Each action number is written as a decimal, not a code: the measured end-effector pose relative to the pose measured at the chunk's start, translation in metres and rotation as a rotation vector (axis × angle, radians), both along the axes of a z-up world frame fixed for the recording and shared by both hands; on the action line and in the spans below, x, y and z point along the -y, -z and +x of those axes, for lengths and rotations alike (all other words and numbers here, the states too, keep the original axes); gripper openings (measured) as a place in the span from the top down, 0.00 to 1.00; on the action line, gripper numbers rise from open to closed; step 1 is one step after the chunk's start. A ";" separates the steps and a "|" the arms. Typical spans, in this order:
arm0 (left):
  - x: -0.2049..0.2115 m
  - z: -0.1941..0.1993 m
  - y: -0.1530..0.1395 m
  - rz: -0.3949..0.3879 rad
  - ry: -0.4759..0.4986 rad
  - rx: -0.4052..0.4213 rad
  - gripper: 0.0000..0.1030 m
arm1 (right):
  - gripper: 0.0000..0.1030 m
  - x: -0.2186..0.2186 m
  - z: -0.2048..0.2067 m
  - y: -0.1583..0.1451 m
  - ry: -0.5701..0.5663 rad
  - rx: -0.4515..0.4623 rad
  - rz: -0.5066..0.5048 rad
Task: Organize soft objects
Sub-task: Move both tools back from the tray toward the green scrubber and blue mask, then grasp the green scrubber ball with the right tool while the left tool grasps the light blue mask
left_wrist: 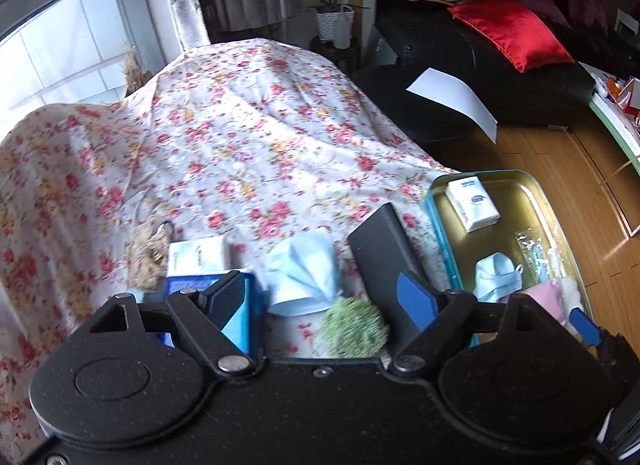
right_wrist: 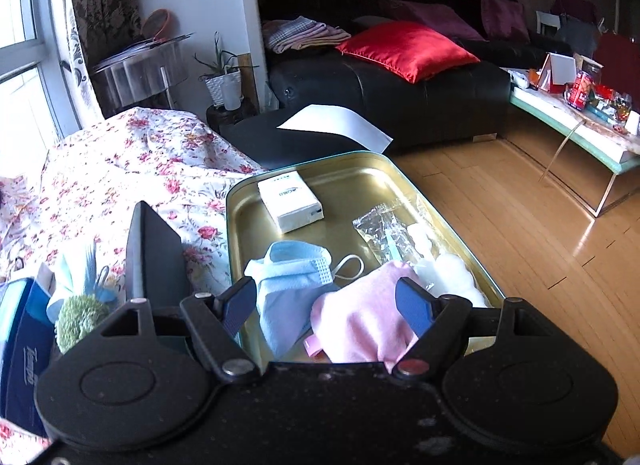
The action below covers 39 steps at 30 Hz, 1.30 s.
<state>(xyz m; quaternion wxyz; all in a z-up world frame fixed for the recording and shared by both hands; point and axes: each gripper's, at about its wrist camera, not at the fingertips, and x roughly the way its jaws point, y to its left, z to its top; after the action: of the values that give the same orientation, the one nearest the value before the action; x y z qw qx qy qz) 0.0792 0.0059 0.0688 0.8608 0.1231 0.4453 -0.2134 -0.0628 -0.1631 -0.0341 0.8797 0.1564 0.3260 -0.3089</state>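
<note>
Left claw [left_wrist: 325,297] released, jaws apart, nothing gripped; it hovers over the floral sheet [left_wrist: 240,137] above a green fuzzy ball [left_wrist: 354,327] and a blue face mask [left_wrist: 302,271]. A black power bank [left_wrist: 382,241] lies just beside the mask, a tissue pack [left_wrist: 199,255] to the left. Right claw [right_wrist: 325,307] also released, empty, over the gold metal tray [right_wrist: 360,173]. In the tray: pink cloth [right_wrist: 360,321], another blue face mask [right_wrist: 288,277], white tissue pack [right_wrist: 290,201], clear plastic wrapper [right_wrist: 380,233], white fluffy item [right_wrist: 452,269].
</note>
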 end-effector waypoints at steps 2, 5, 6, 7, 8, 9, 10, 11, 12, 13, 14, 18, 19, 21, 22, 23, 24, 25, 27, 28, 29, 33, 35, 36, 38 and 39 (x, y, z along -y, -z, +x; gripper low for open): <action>-0.013 -0.001 0.001 -0.002 -0.013 -0.001 0.22 | 0.26 -0.002 -0.002 0.000 -0.011 -0.001 0.000; -0.028 -0.002 0.005 -0.014 -0.032 -0.017 0.21 | 0.26 -0.008 -0.004 -0.001 -0.021 -0.014 -0.022; -0.033 -0.002 0.006 -0.020 -0.039 -0.022 0.21 | 0.26 -0.010 -0.006 -0.002 -0.024 -0.012 -0.024; -0.037 -0.002 0.007 -0.027 -0.047 -0.028 0.21 | 0.26 -0.012 -0.008 -0.003 -0.030 -0.005 -0.023; -0.041 -0.002 0.009 -0.035 -0.053 -0.033 0.21 | 0.26 -0.015 -0.011 -0.004 -0.039 0.002 -0.021; -0.045 -0.002 0.010 -0.040 -0.058 -0.038 0.21 | 0.26 -0.017 -0.013 -0.005 -0.050 0.009 -0.023; -0.048 -0.002 0.012 -0.045 -0.064 -0.040 0.21 | 0.26 -0.021 -0.014 -0.006 -0.064 0.013 -0.031; -0.051 -0.003 0.013 -0.047 -0.068 -0.039 0.21 | 0.26 -0.025 -0.016 -0.007 -0.076 0.017 -0.045; -0.055 -0.004 0.014 -0.049 -0.072 -0.034 0.21 | 0.26 -0.030 -0.017 -0.008 -0.091 0.022 -0.063; -0.057 -0.005 0.015 -0.048 -0.077 -0.028 0.21 | 0.26 -0.035 -0.018 -0.009 -0.108 0.026 -0.081; -0.060 -0.006 0.016 -0.046 -0.082 -0.021 0.21 | 0.26 -0.041 -0.019 -0.010 -0.128 0.031 -0.101; -0.072 -0.007 0.022 -0.046 -0.101 -0.007 0.18 | 0.25 -0.070 -0.022 -0.014 -0.232 0.040 -0.184; -0.075 -0.008 0.025 -0.044 -0.104 -0.006 0.18 | 0.25 -0.079 -0.023 -0.015 -0.270 0.041 -0.204; -0.079 -0.009 0.030 -0.040 -0.105 -0.004 0.18 | 0.26 -0.096 -0.024 -0.016 -0.353 0.043 -0.235; -0.082 -0.011 0.033 -0.037 -0.107 -0.004 0.18 | 0.26 -0.104 -0.024 -0.017 -0.394 0.048 -0.244; -0.084 -0.011 0.036 -0.036 -0.109 -0.005 0.18 | 0.26 -0.109 -0.024 -0.019 -0.425 0.057 -0.245; -0.086 -0.012 0.038 -0.036 -0.112 -0.008 0.18 | 0.26 -0.112 -0.024 -0.020 -0.440 0.068 -0.232; -0.088 -0.012 0.041 -0.038 -0.115 -0.014 0.18 | 0.26 -0.113 -0.022 -0.020 -0.447 0.073 -0.208; -0.092 -0.011 0.047 -0.043 -0.122 -0.033 0.18 | 0.26 -0.117 -0.015 -0.016 -0.467 0.042 -0.185; -0.093 -0.010 0.050 -0.047 -0.124 -0.045 0.18 | 0.26 -0.121 -0.011 -0.014 -0.480 0.027 -0.204; -0.094 -0.008 0.053 -0.049 -0.125 -0.056 0.18 | 0.26 -0.126 -0.009 -0.014 -0.494 0.019 -0.226; -0.096 -0.002 0.062 -0.036 -0.131 -0.072 0.18 | 0.24 -0.136 0.003 -0.014 -0.553 0.012 -0.208; -0.098 0.002 0.065 -0.038 -0.134 -0.082 0.18 | 0.24 -0.138 0.012 -0.012 -0.560 0.002 -0.187; -0.099 0.004 0.065 -0.041 -0.136 -0.084 0.17 | 0.24 -0.139 0.017 -0.011 -0.565 -0.005 -0.185; -0.101 0.007 0.065 -0.046 -0.141 -0.085 0.16 | 0.24 -0.143 0.031 -0.006 -0.580 -0.022 -0.192; -0.102 0.008 0.065 -0.046 -0.143 -0.083 0.13 | 0.24 -0.145 0.038 -0.003 -0.591 -0.033 -0.200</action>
<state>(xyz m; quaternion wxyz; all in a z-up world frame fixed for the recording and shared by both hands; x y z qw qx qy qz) 0.0877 0.1076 0.0041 0.8572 0.0621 0.4834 -0.1666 -0.0251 -0.0178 -0.0308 0.9370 -0.0375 0.3396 -0.0728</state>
